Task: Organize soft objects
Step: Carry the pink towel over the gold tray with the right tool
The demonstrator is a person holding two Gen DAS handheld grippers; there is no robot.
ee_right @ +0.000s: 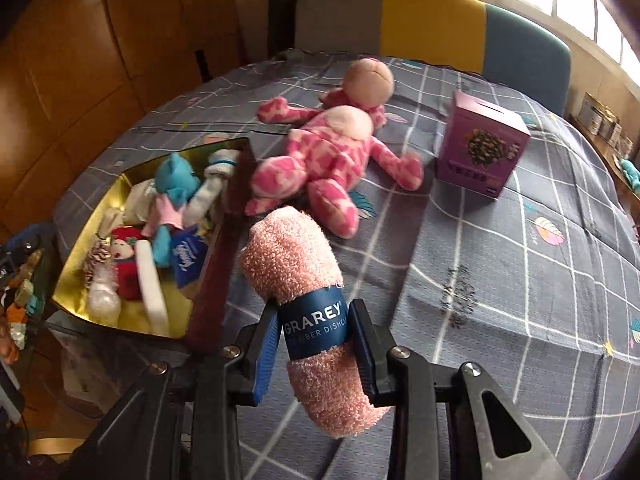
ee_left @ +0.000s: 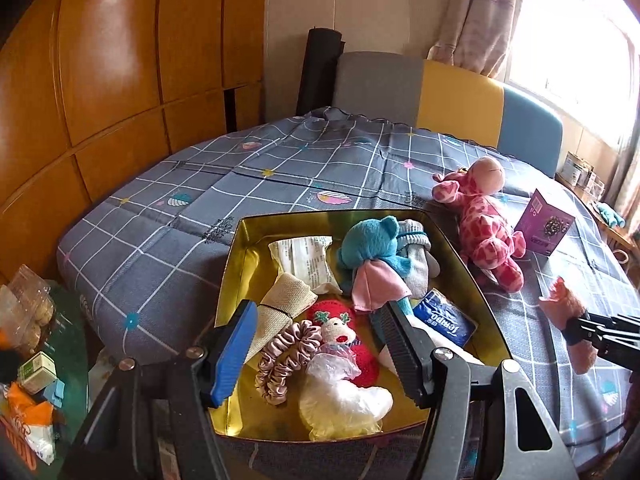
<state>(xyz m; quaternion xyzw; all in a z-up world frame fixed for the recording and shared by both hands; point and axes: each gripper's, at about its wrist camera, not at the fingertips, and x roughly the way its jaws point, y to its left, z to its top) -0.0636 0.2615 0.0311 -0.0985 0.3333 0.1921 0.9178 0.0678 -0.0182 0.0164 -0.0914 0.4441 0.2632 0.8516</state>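
A gold tin box (ee_left: 236,264) sits on the grey checked table and holds a blue plush (ee_left: 368,244), a red doll (ee_left: 340,324), a pink scrunchie (ee_left: 280,356), a blue tissue pack (ee_left: 444,320) and other soft items. My left gripper (ee_left: 316,352) hovers open and empty above the box. My right gripper (ee_right: 316,344) is shut on a rolled pink dishcloth (ee_right: 292,248) with a blue band, held above the table just right of the box (ee_right: 212,264). The dishcloth also shows in the left wrist view (ee_left: 568,308). A pink giraffe plush (ee_right: 320,152) lies on the table beyond it.
A purple carton (ee_right: 480,148) stands on the table to the right of the giraffe (ee_left: 484,220). Chairs in grey, yellow and blue (ee_left: 456,100) line the far edge. Clutter sits on a low stand (ee_left: 32,360) at the left. Wooden panels form the left wall.
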